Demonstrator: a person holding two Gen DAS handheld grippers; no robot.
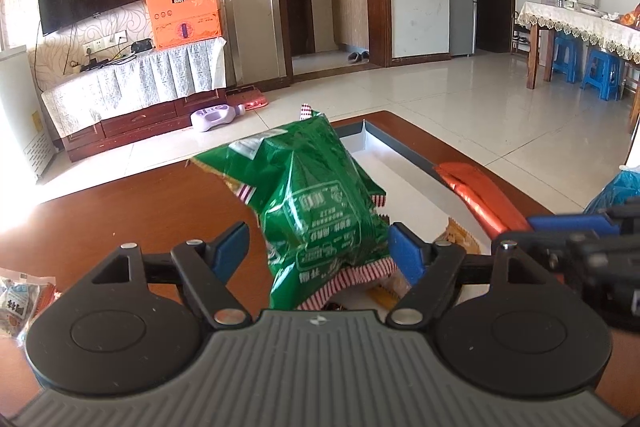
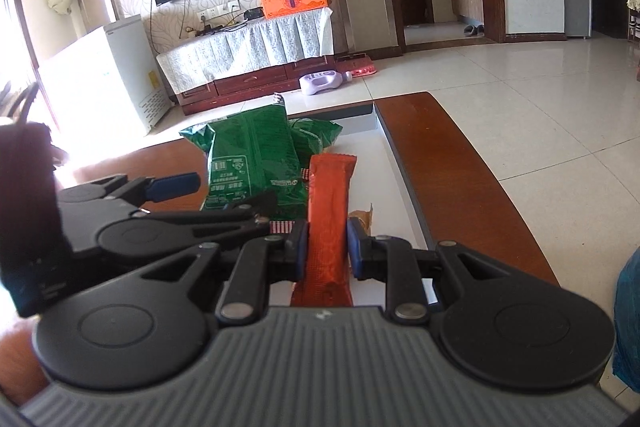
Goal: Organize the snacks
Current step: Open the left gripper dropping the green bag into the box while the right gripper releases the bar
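Note:
A green snack bag (image 1: 312, 203) lies tilted over the near end of a white tray (image 1: 404, 183) on the wooden table. My left gripper (image 1: 320, 247) is open with its blue pads either side of the bag, apart from it. My right gripper (image 2: 327, 247) is shut on an orange snack packet (image 2: 330, 211) and holds it over the tray beside the green bag (image 2: 256, 159). The orange packet (image 1: 476, 195) and the right gripper's fingers (image 1: 568, 223) also show in the left wrist view. The left gripper (image 2: 176, 187) shows in the right wrist view.
A yellow-brown packet (image 1: 460, 239) lies in the tray under the bags. More snack packets (image 1: 20, 303) lie on the table at the left. A blue bag (image 1: 616, 187) is at the right. The wooden table (image 2: 452, 163) ends just past the tray (image 2: 380, 163).

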